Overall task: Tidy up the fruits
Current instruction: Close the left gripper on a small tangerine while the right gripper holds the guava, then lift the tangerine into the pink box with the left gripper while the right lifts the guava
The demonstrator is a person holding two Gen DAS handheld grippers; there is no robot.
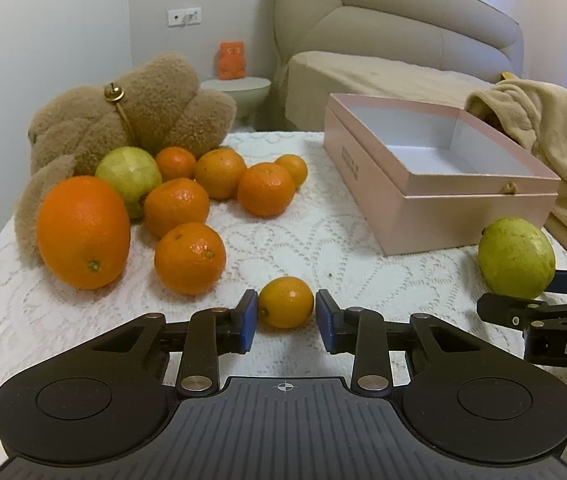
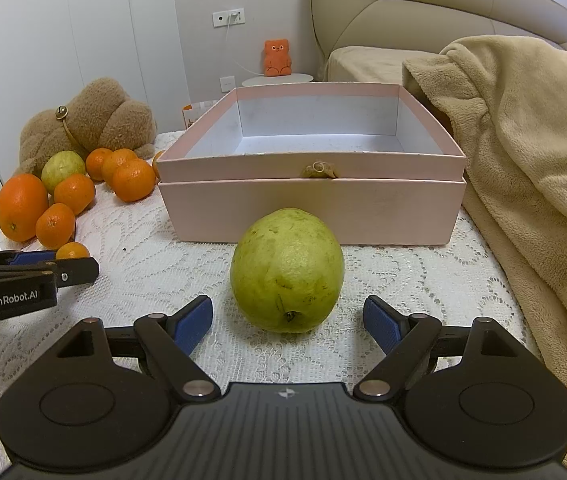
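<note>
Small orange (image 1: 286,302) on the table (image 1: 323,236), squeezed by the left gripper (image 1: 286,316).
It could be popped out, because it is round and only its sides are pinched. The guava (image 2: 286,270) is not held; the right gripper (image 2: 287,322) is spread wide, and the fruit could be rolled away from the box (image 2: 311,216).

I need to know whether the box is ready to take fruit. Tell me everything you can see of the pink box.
The pink box is a rectangular cardboard-looking box with pale pink outer walls and a white interior. It appears to sit nested on its own lid or a second tray, which shows as a step around the base. It is open on top and looks empty. A small knotted cord hangs at the front rim. It stands upright on the lace tablecloth, with a beige blanket against its right side and a green fruit just in front.
</note>
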